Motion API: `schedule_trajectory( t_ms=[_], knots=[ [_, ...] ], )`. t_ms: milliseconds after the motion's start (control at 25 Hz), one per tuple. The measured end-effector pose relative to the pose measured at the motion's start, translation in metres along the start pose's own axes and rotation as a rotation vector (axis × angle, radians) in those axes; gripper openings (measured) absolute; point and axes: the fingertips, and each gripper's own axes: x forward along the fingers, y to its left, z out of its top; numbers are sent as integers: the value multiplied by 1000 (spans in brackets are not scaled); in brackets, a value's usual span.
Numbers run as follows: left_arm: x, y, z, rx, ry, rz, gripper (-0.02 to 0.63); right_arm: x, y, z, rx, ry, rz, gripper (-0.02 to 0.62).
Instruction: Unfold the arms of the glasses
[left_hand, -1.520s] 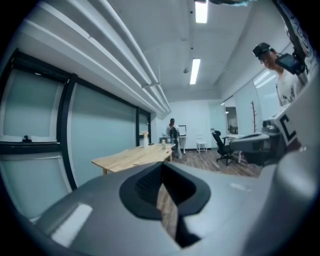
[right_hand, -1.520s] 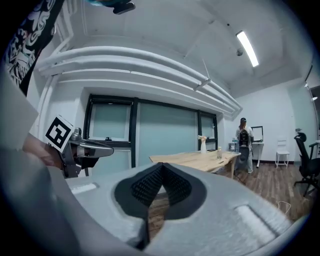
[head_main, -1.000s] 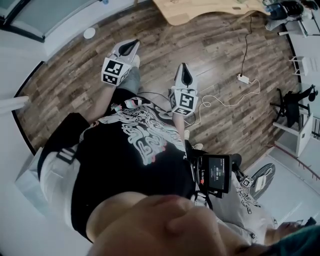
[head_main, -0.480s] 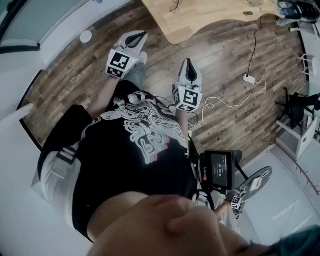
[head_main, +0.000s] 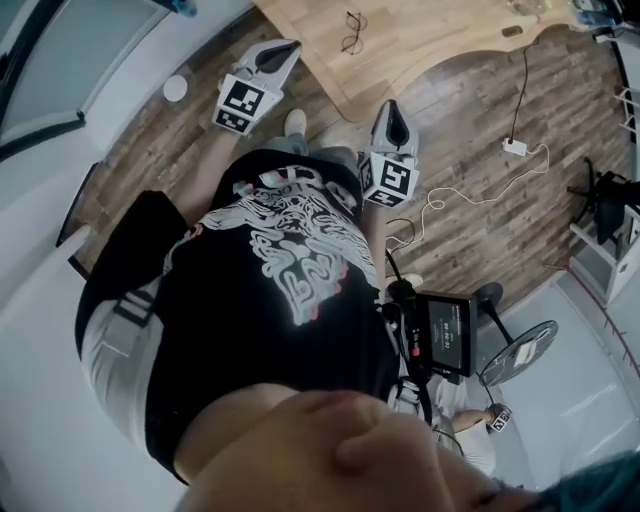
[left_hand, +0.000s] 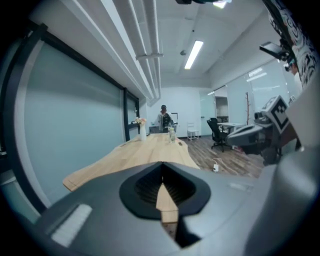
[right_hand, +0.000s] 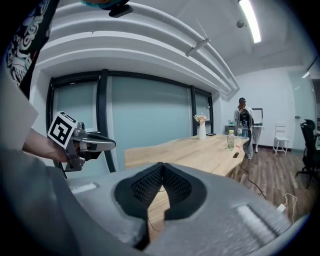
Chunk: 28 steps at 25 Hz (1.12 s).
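Ahead, a long wooden table fills the upper part of the head view. Near its edge hang the left gripper and the right gripper, both clenched shut on nothing. Small dark glasses lie on the tabletop near that edge, apart from both grippers.

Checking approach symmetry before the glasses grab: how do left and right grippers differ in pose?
In the head view the left gripper angles toward the upper right; the right gripper points nearly straight up. The left gripper sits higher in the picture, by the table's left edge; the right gripper lower, near its corner. Shared: fingers shut, nothing between them, both short of the glasses.
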Motion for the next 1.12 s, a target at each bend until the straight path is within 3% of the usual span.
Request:
schedule_trajectory(
  t_ms=[440, 840, 1120],
  knots=[
    [87, 19, -24, 10, 93, -114, -11, 47, -23, -20, 61, 90, -33, 0],
    [137, 37, -27, -20, 123, -120, -11, 108, -55, -27, 76, 126, -12, 0],
    [164, 49, -54, 6, 211, -124, -11, 136, -56, -42, 73, 177, 53, 0]
  ],
)
